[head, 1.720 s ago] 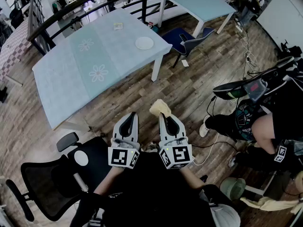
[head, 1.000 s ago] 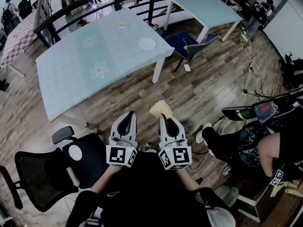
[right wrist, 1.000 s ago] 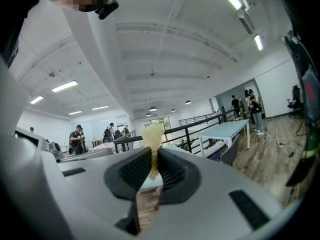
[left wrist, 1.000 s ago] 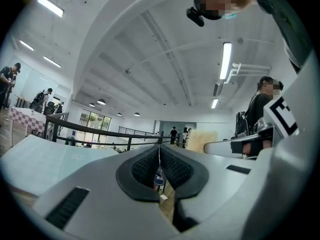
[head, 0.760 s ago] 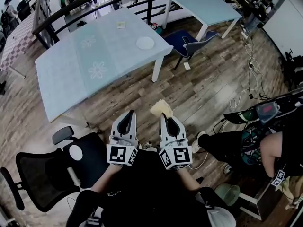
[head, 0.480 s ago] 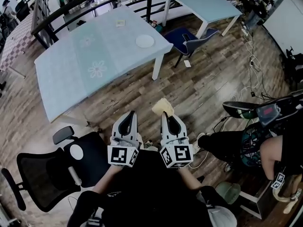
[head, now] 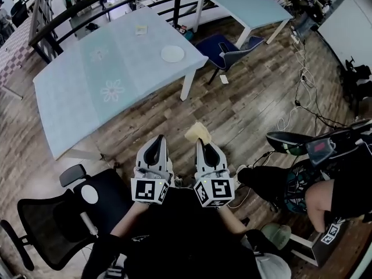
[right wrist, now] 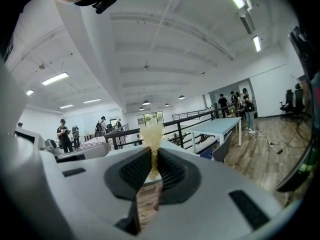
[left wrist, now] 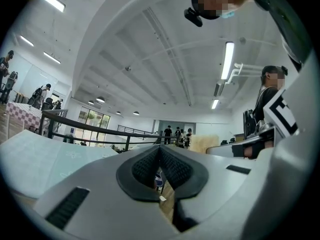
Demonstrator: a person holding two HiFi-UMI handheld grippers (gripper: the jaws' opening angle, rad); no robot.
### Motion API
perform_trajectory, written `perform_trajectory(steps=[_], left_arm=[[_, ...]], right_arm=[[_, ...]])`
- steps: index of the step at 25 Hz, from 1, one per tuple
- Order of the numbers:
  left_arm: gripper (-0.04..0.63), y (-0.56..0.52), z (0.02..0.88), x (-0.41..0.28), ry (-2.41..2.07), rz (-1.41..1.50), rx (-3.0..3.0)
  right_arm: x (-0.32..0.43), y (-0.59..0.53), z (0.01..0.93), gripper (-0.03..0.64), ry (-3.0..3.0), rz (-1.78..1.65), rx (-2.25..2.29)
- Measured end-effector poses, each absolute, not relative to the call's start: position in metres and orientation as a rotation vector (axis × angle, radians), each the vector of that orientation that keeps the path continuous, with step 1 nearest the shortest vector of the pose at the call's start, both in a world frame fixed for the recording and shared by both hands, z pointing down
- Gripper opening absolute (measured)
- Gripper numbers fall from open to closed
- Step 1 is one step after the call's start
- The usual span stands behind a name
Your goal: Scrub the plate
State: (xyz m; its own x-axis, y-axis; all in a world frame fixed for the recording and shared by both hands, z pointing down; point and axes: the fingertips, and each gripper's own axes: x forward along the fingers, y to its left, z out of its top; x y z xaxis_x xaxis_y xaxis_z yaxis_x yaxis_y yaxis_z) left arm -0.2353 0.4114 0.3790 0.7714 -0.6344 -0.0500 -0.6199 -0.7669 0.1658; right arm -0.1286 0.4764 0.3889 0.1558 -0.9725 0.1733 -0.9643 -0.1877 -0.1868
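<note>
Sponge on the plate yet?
No: the sponge is pinched in the right tongs over the wood floor, while the plate lies apart on the table.

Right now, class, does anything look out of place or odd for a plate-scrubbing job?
Nothing is spilled or damaged. The one oddity: the right gripper pinches the sponge over the floor, while the plate lies apart on the table, near its corner. The left gripper is shut, empty.

An open office: long tables [head: 87, 80], swivel chairs [head: 42, 224], cables [head: 303, 68] across floor [head: 250, 118]
</note>
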Motion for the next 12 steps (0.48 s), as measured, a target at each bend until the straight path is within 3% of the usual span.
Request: perform_trajectory(steps=[12], left_arm=[[0.012,0.334,0.387,-0.184,-0.942,-0.13,2.821]], right_arm=[[-0.092,0.403,0.392,0.044,2.0,-0.408,-2.378]])
